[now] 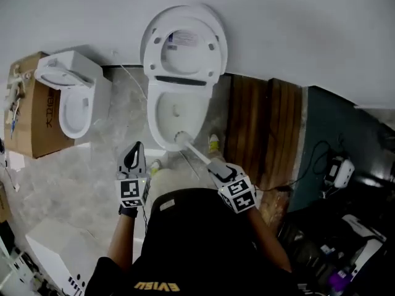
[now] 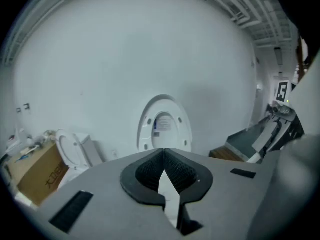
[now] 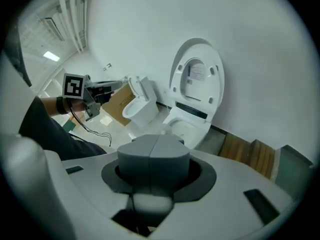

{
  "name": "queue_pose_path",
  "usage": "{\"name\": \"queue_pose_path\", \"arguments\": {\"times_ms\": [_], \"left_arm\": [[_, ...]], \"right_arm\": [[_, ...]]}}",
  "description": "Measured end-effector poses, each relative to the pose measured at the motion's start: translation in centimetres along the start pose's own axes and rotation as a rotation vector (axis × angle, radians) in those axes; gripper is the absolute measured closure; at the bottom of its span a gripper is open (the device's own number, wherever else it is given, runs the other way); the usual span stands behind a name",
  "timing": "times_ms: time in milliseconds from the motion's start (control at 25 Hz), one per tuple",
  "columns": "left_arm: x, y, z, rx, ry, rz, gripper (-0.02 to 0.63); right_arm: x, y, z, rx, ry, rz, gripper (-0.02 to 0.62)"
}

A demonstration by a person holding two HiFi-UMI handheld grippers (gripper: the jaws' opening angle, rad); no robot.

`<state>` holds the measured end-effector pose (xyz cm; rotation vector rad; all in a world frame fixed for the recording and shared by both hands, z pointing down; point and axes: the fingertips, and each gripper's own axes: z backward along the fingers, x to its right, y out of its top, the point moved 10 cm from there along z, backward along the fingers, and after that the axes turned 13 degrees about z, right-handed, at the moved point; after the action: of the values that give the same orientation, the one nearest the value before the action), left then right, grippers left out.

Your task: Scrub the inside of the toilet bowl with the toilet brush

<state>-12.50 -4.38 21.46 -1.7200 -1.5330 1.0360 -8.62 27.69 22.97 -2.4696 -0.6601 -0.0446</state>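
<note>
- Right gripper (image 1: pixel 217 168): jaws clenched on the handle of the white toilet brush (image 1: pixel 192 148); brush head at near end of white toilet bowl (image 1: pixel 152 121).
- Left gripper (image 1: pixel 133 158): jaws closed, empty, near-left of bowl.

Tiled floor (image 1: pixel 120 142) bears open toilet (image 1: pixel 183 66), smaller toilet (image 1: pixel 71 94), cardboard box (image 1: pixel 36 117).

You wear a black short-sleeved shirt (image 1: pixel 197 239) with yellow lettering (image 1: pixel 157 286) at its near edge, and a black strap (image 1: pixel 128 211) round your left wrist. Your left hand-held gripper (image 1: pixel 134 154) has grey jaws with black ribbed pads (image 2: pixel 150 171), a white marker cube (image 1: pixel 130 192) with black squares, and a thin black cable (image 3: pixel 92 131). Your right hand-held gripper (image 1: pixel 213 165) has smooth grey pads (image 3: pixel 137 166) and a like cube (image 1: pixel 239 195).
</note>
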Motion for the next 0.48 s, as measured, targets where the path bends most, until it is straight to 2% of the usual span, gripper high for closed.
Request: {"name": "queue_pose_path", "arguments": {"times_ms": [80, 160, 280, 360, 480], "left_arm": [[2.8, 0.8, -1.1, 0.024, 0.097, 0.063, 0.588], [5.3, 1.1, -1.8, 0.054, 0.161, 0.122, 0.588], [8.5, 0.4, -2.2, 0.069, 0.252, 0.159, 0.588], [10.4, -0.6, -1.3, 0.077, 0.315, 0.193, 0.588], [12.3, -2.6, 0.3, 0.097, 0.39, 0.247, 0.588]], "right_arm": [[5.0, -0.7, 0.3, -0.023, 0.069, 0.085, 0.434], [9.3, -1.3, 0.1, -0.048, 0.122, 0.181, 0.434], [14.9, -1.6, -1.9, -0.088, 0.154, 0.302, 0.434], [17.3, -1.2, -3.4, -0.105, 0.162, 0.376, 0.434], [18.6, -0.7, -5.8, -0.121, 0.18, 0.456, 0.434]]}}
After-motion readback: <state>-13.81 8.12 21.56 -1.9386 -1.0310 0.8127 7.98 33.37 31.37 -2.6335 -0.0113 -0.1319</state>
